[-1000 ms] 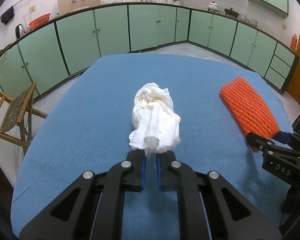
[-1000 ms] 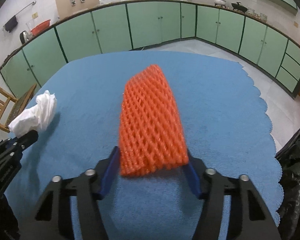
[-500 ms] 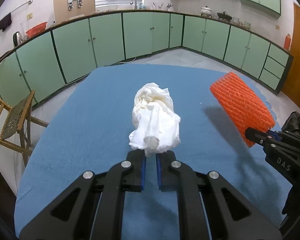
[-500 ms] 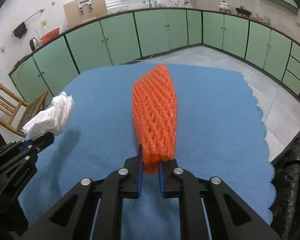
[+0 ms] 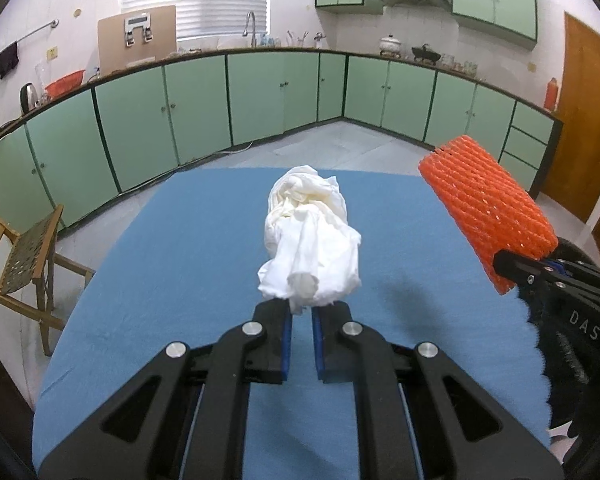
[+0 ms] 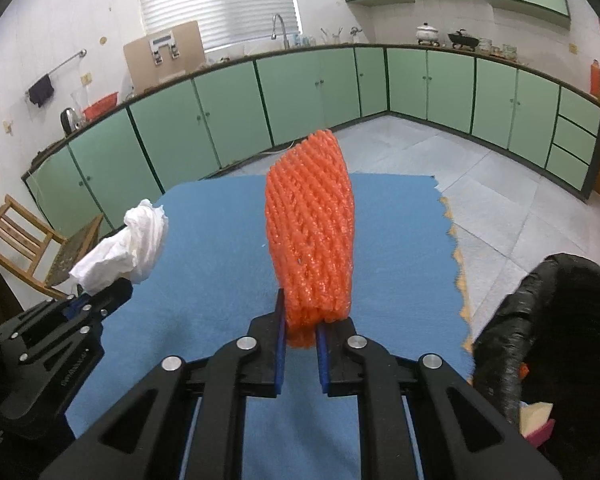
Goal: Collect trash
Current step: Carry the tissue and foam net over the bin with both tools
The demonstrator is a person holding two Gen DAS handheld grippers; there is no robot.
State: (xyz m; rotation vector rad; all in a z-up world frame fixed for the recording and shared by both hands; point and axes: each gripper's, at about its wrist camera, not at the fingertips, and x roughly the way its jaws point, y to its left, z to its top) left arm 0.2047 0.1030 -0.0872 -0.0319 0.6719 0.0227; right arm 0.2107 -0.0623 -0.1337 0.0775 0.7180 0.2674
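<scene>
A flat blue cloth-covered table point(image 5: 180, 280) is filling the lower middle of both views, now bare of trash. At the right edge of the right wrist view a crinkled black bag point(image 6: 540, 320) is gaping, probably the bin, already holding scraps. The right gripper point(image 6: 301, 332) is pinching the springy orange foam net point(image 6: 312, 232) at centre frame; the left gripper point(image 5: 301, 316) is clamping the crumpled white tissue point(image 5: 312, 248). Both are hanging above the cloth, dropping still ahead.

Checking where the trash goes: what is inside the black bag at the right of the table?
In the right wrist view, the black bag stands open beside the blue table. Near its lower edge a pale yellow scrap and something pink show. The rest of its inside is too dark to tell.
</scene>
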